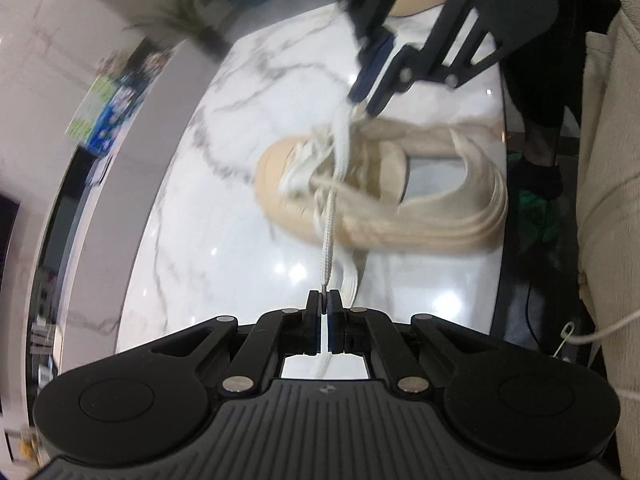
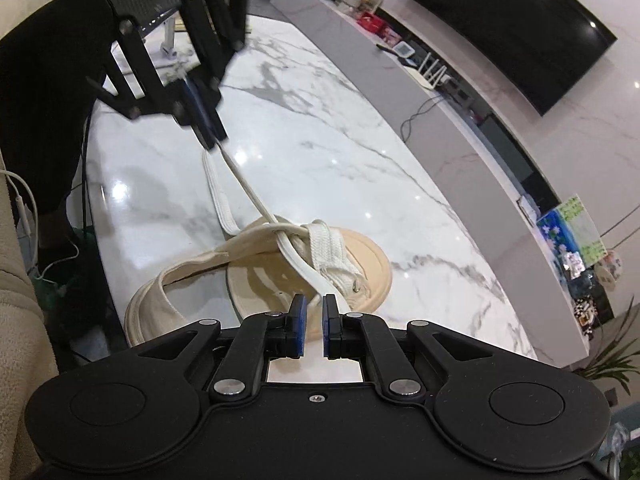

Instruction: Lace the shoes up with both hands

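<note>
A beige canvas shoe lies on the white marble table, blurred in the left wrist view. My left gripper is shut on one white lace end, which runs taut to the eyelets. A slack flat loop of lace hangs below it. My right gripper is shut on the other lace end, with its pads a sliver apart. The two strands cross over the shoe's tongue, and both grippers are raised above the shoe on opposite sides.
A second beige shoe sits at the table's far end. A beige sofa and a person's dark-clothed leg flank one side. A grey console with small items and a wall television lie beyond the other side.
</note>
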A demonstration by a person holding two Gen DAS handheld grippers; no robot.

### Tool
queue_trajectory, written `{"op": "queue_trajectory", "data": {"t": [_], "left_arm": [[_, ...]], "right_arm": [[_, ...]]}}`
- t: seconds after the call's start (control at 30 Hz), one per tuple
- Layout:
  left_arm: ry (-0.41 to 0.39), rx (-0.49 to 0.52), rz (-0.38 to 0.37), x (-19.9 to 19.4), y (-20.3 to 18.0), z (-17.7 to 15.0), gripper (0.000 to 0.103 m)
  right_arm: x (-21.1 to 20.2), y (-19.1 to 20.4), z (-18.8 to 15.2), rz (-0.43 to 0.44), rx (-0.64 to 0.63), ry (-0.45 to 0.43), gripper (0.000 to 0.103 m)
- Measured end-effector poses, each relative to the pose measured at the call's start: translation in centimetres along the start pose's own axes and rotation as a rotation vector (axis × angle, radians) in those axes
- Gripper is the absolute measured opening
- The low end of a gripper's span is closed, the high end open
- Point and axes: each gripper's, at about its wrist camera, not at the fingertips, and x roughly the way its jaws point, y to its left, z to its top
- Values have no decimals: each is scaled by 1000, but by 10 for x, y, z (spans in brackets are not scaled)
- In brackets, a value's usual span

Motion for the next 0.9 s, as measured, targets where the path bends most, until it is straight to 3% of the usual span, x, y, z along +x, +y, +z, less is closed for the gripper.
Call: {"op": "queue_trajectory", "data": {"t": [0.47, 0.9], "left_arm": [[117, -115, 86, -35, 8, -52, 2], [112, -207, 63, -9, 3, -41, 5]], "right_arm": [[4, 1, 3, -30, 21, 19, 4], [3, 3, 4, -9, 25, 9, 13]]}}
